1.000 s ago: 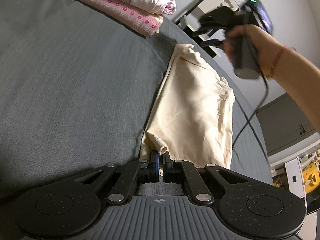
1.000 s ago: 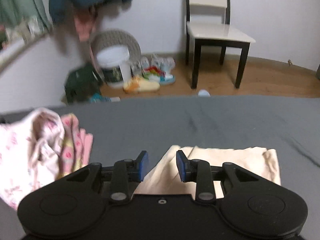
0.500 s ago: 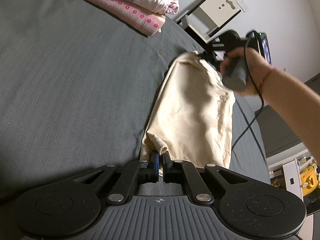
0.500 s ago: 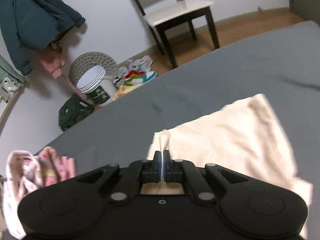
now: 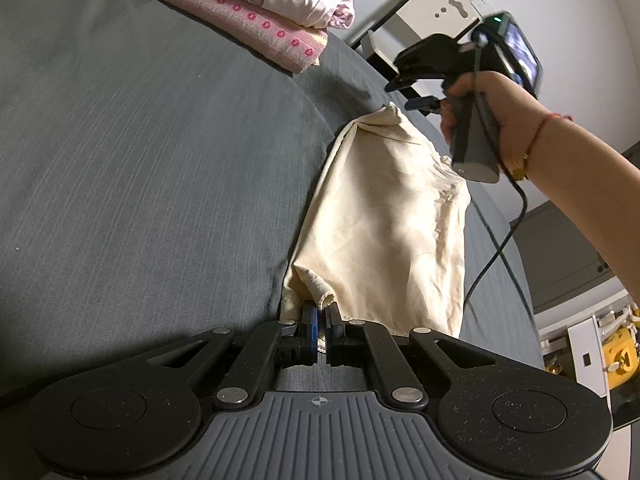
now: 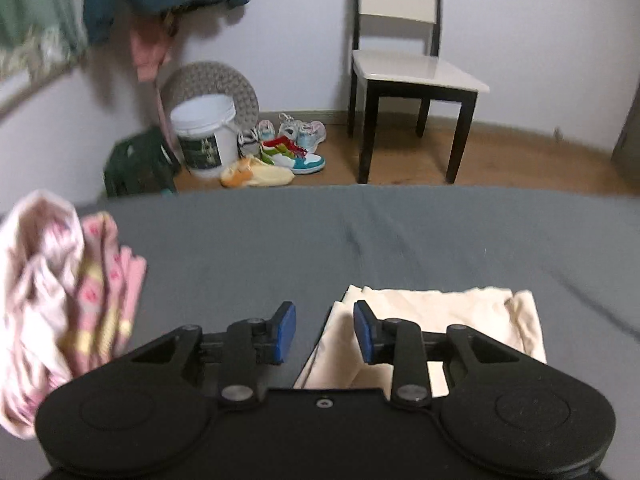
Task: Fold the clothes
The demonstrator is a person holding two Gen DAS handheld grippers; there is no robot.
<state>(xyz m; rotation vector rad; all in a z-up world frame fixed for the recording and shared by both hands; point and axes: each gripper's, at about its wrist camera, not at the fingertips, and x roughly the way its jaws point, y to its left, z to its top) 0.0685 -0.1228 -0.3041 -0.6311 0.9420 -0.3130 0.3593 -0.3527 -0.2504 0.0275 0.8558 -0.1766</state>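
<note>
While raised, right hand (image 5: 494, 120) above cream cloth (image 5: 384, 220)

No text, brand, number or sign can be read; the white bucket's (image 6: 203, 136) dark label is blurred.

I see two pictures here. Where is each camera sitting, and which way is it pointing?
Left wrist view: sits on the left gripper, looking along the grey bed at the cream garment it pinches; the person's right hand holding the other gripper shows.
Right wrist view: sits on the right gripper, open above the bed, facing a chair, shoes and a bucket by the wall; no hand shows.
Both views share the cream garment, the bed and the pink folded clothes.
</note>
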